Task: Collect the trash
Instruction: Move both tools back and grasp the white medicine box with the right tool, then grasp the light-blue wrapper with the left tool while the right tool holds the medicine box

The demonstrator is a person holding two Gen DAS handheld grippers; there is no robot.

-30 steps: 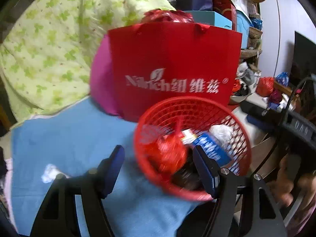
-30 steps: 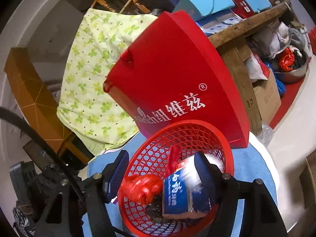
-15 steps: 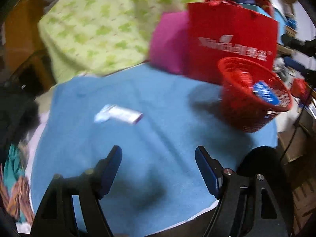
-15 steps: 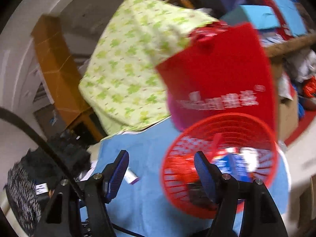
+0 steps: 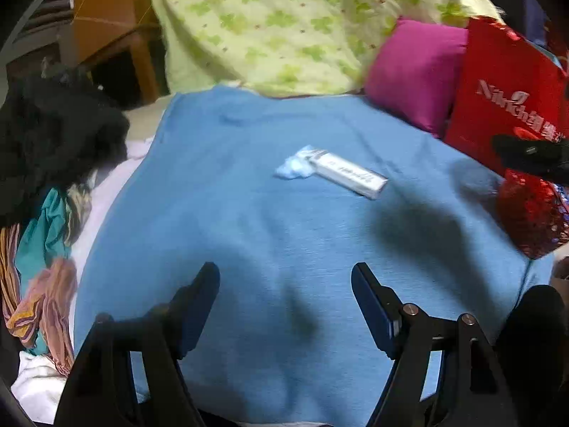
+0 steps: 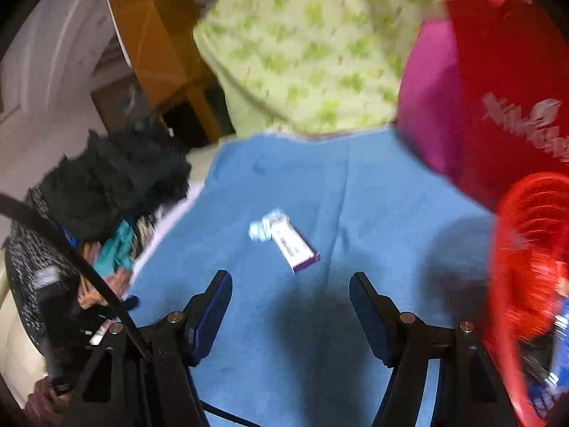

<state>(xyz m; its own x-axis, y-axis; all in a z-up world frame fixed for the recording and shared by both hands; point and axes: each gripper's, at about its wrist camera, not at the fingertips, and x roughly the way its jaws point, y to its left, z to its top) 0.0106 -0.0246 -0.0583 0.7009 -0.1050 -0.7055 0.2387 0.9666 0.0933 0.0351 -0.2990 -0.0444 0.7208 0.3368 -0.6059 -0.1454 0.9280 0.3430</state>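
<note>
A small white carton (image 5: 350, 176) lies flat on the blue cloth (image 5: 249, 231), touching a crumpled white tissue (image 5: 294, 167) at its far end. Both also show in the right wrist view, the carton (image 6: 295, 245) with a purple end and the tissue (image 6: 261, 227). The red mesh basket (image 5: 526, 213) with trash stands at the right edge; it also shows in the right wrist view (image 6: 522, 267). My left gripper (image 5: 285, 277) is open and empty, well short of the carton. My right gripper (image 6: 291, 284) is open and empty, just short of the carton.
A red paper bag (image 5: 505, 96) and a magenta cushion (image 5: 416, 71) stand at the back right. A green-patterned quilt (image 5: 291, 25) rises behind the cloth. Dark and coloured clothes (image 5: 46, 163) are piled at the left. A wooden frame (image 6: 153, 46) stands at the back left.
Both grippers have swung left, away from the basket, which slid to the right edge of both views. The carton and tissue now lie ahead of both. Both stayed open.
</note>
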